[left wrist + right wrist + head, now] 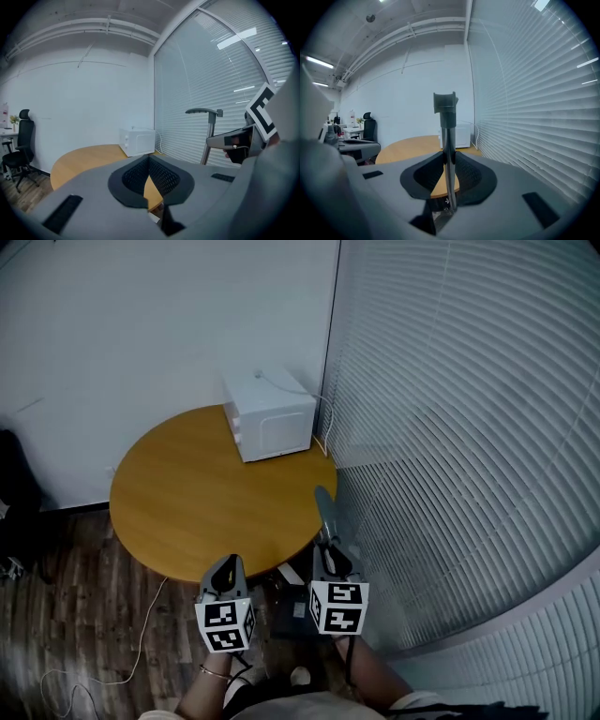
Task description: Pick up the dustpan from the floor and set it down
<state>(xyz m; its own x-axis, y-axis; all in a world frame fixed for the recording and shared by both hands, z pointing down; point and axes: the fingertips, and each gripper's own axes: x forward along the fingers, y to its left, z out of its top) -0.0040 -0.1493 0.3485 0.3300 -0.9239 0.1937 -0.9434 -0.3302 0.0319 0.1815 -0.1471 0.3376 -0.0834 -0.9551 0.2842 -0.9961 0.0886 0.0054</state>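
1. Head view: our right gripper (328,557) holds the dustpan (325,512) by its handle, upright at the edge of the round table (187,493). A white appliance (272,418) sits on the table, and blinds (469,409) hang close on the right.
2. Left gripper view: our left gripper (149,159) has its 2 jaws closed together, with nothing between them.
3. Right gripper view: the jaws are clamped on the handle's pole.

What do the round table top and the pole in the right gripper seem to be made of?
Table top: probably wood or wood-look laminate, smooth satin; warm orange-brown, even sheen.
Pole in the right gripper: likely metal, polished; grey with a bright streak along it.
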